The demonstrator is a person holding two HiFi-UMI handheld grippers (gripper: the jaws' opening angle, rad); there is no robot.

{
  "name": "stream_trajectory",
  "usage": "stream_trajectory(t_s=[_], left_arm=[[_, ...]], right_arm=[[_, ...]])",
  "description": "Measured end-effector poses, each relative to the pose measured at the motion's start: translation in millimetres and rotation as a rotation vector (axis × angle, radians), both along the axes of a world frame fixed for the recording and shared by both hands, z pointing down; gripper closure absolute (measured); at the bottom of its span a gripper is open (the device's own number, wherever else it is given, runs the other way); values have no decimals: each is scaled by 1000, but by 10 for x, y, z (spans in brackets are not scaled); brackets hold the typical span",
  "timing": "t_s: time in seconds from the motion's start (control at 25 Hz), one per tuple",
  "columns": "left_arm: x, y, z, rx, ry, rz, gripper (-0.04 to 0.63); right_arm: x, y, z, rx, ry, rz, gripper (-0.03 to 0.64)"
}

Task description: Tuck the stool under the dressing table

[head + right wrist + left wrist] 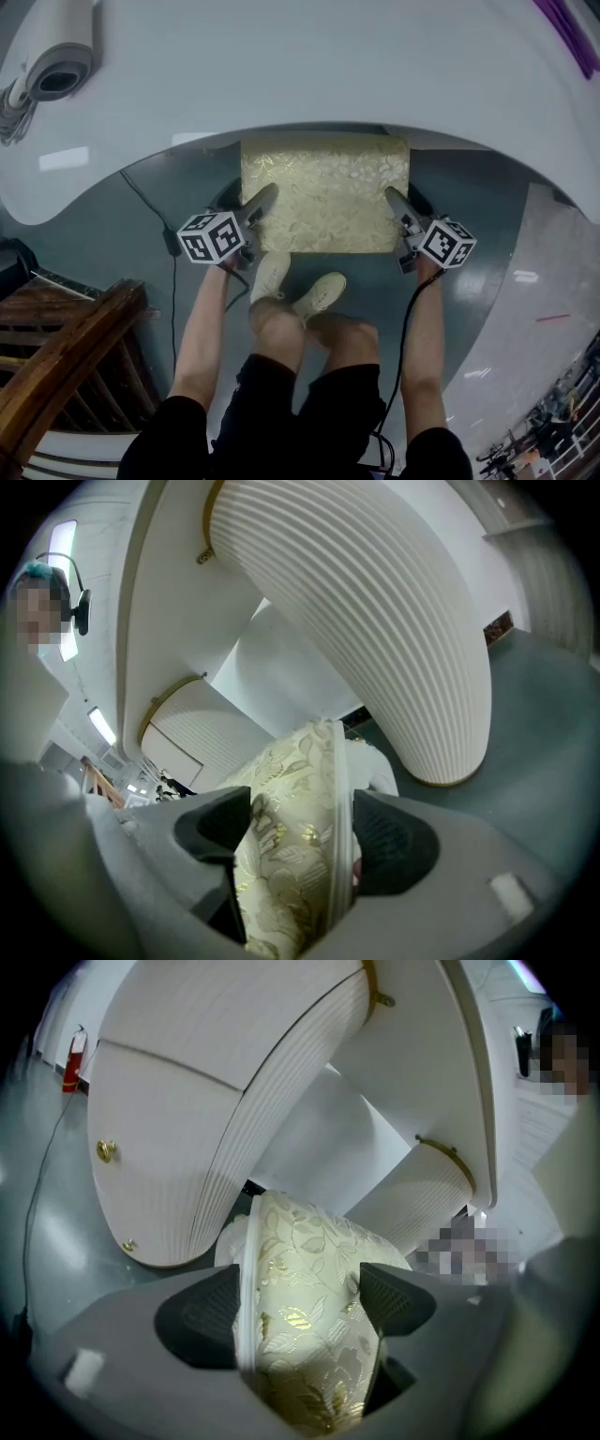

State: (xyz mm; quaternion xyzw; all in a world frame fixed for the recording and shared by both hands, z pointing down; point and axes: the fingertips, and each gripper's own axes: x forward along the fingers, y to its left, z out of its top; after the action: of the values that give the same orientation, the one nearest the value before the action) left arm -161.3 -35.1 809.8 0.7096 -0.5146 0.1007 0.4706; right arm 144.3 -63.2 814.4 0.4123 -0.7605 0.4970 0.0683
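Head view, place: the stool (323, 192) stands on the grey floor in the curved recess of the dressing table (281, 66); its far edge is already below the white surface, the near part is outside
Head view, grip: the left gripper (261, 204) has the left side of the seat and the right gripper (394, 202) has the right side
Head view, risk: if one side is pushed more, I think the stool can turn and go in crooked; the black cable (173, 272) on the floor lies near the left side and could catch
Head view, look: a rectangular padded seat, cream with a gold leaf pattern
Left gripper view, fingers: the fingers (197, 1316) stand wide but are closed on the seat edge, one pad on the white piping, one on the fabric
Left gripper view, risk: the fluted white leg (281, 1119) is close ahead, so the stool may knock it
Right gripper view, fingers: the fingers (394, 841) also press the seat edge from both sides
Right gripper view, risk: the padding is soft, so I judge the grip can slip under a hard push; the other fluted leg (394, 630) is near
Right gripper view, look: shiny woven leaves and a white piping line
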Motion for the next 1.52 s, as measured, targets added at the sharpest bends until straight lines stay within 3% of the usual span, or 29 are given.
stream_trajectory(t_s=[0.12, 0.52, 0.72, 0.92, 1.04, 1.52], left_arm=[[-34, 19, -161, 15, -29, -1, 251], [48, 131, -1052, 83, -132, 81, 367], [226, 150, -1763, 159, -175, 145, 407], [323, 217, -2527, 226, -199, 195, 459], [368, 232, -3009, 287, -215, 217, 509], [251, 249, -4681, 460, -274, 189, 589]], right_arm=[[60, 72, -103, 16, 70, 14, 272], [155, 334, -994, 112, 248, 31, 274], [121, 404, -1695, 203, 353, 46, 373], [-71, 467, -2470, 300, 483, 3, 409], [-197, 507, -2975, 348, 498, 11, 431], [-435, 765, -4785, 519, 496, 114, 553]])
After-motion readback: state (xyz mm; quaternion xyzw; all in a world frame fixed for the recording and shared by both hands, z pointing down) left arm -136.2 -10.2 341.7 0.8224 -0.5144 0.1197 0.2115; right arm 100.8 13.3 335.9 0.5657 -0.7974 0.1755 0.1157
